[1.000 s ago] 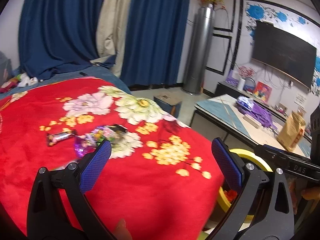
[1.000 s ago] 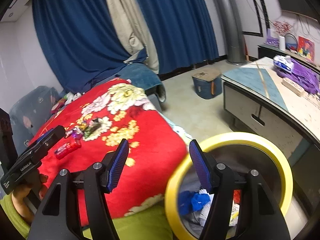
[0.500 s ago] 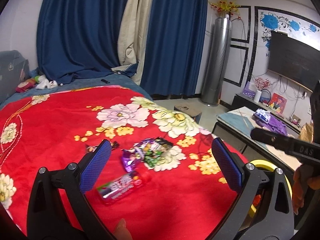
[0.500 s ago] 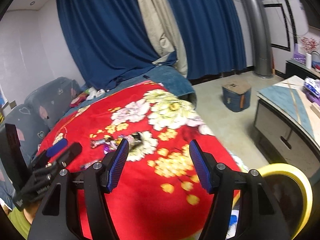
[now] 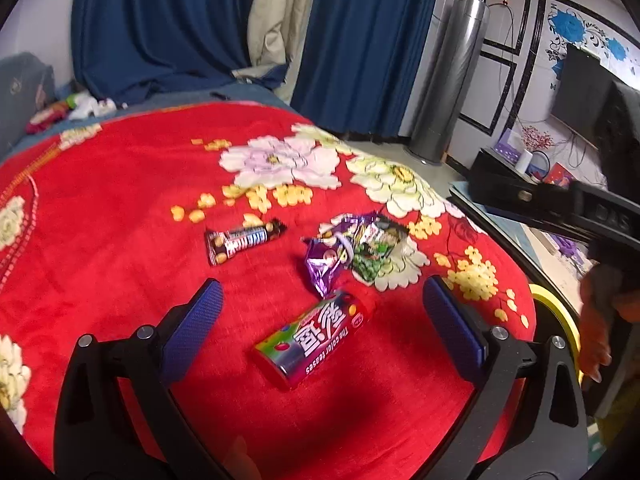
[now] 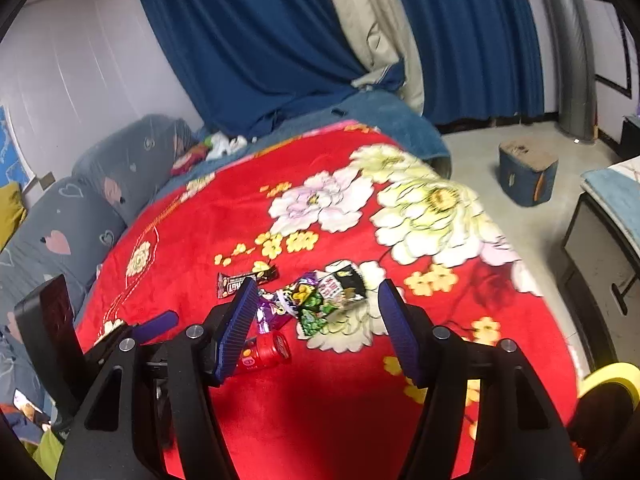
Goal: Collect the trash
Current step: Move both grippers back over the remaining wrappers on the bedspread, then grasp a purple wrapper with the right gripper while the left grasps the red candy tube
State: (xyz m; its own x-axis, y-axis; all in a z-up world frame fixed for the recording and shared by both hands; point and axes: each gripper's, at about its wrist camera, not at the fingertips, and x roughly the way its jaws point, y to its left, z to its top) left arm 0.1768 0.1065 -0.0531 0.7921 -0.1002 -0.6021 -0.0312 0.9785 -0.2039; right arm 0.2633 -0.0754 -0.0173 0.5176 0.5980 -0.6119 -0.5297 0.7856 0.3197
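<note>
Several pieces of trash lie on the red flowered blanket (image 5: 120,240): a red candy tube (image 5: 316,340), a purple wrapper (image 5: 324,264), a green-and-black snack bag (image 5: 376,252) and a dark chocolate bar wrapper (image 5: 242,240). My left gripper (image 5: 320,284) hangs open just above the tube, holding nothing. In the right wrist view my right gripper (image 6: 318,286) is open and empty over the snack bag (image 6: 328,296), with the bar wrapper (image 6: 244,278) beyond its left finger and the tube (image 6: 268,354) partly hidden behind it. The yellow-rimmed bin (image 6: 612,376) shows at the lower right.
Grey heart-print pillows (image 6: 100,208) line the bed's left side, and small toys (image 5: 80,106) lie at its far end. On the floor to the right stand a blue box (image 6: 528,176) and a low cabinet (image 6: 608,248). A hand (image 5: 596,320) holds the right gripper's handle.
Both views have swung left from the yellow bin onto the bed. The wrappers now lie close under both grippers, and the bin has slid to the right edge. Jaw widths look unchanged.
</note>
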